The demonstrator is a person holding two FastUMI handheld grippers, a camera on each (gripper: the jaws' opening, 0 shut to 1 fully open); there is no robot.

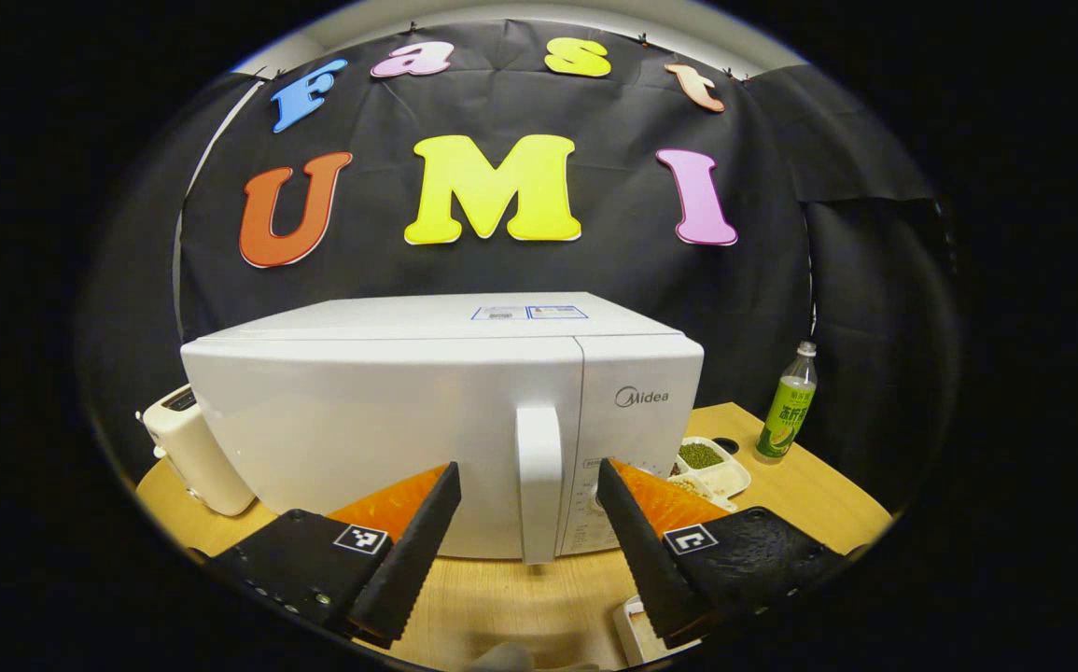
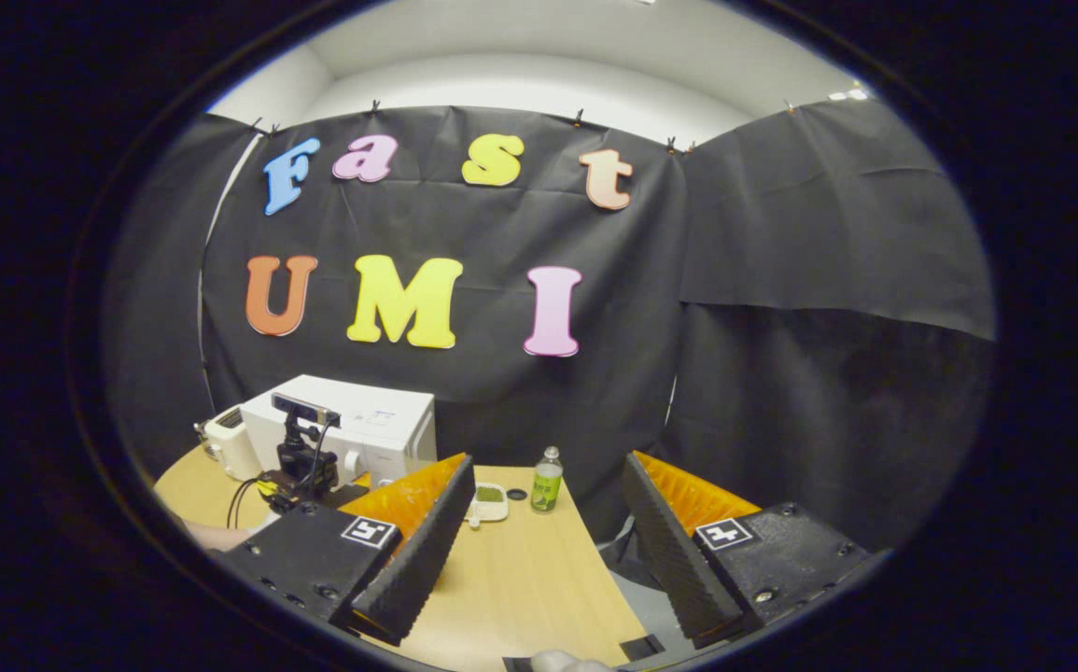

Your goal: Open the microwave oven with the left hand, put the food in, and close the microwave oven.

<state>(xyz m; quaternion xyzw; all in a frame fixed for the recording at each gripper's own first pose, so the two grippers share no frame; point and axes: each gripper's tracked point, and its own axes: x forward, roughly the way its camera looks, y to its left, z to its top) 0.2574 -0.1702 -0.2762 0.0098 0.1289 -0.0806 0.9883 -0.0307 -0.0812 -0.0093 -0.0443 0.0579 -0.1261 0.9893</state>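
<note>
A: What sits nearest in the left gripper view?

B: The left gripper (image 1: 525, 485), its jaws standing wide apart with nothing between them but air. Just past its fingertips rises the vertical white handle (image 1: 539, 481) of one boxy white microwave oven (image 1: 380, 420), door closed, standing on the round pale wooden table (image 1: 809, 499). The handle sits in the gap between the fingers, not touched by either.

A: Anything cut off or hard to read?

B: A small white object (image 1: 632, 635) at the bottom edge, beside the gripper's finger, is mostly hidden; I cannot tell what it is. Right of the microwave, one white compartment tray of food (image 1: 711, 464) peeks out, partly covered by the oven's corner and the finger; one section holds green grains. Left of the oven, one cream-coloured toaster (image 1: 193, 453) is half hidden.

A: And farther back?

B: One green-labelled clear plastic bottle (image 1: 789, 411), upright near the table's far right edge.

A: The right gripper view?

B: The right gripper (image 2: 548, 513) hangs with jaws apart, holding nothing, well away from the oven. Beyond its finger the left gripper shows with a hand at its base, partly blocked. Tray, bottle and microwave appear small and distant.
</note>
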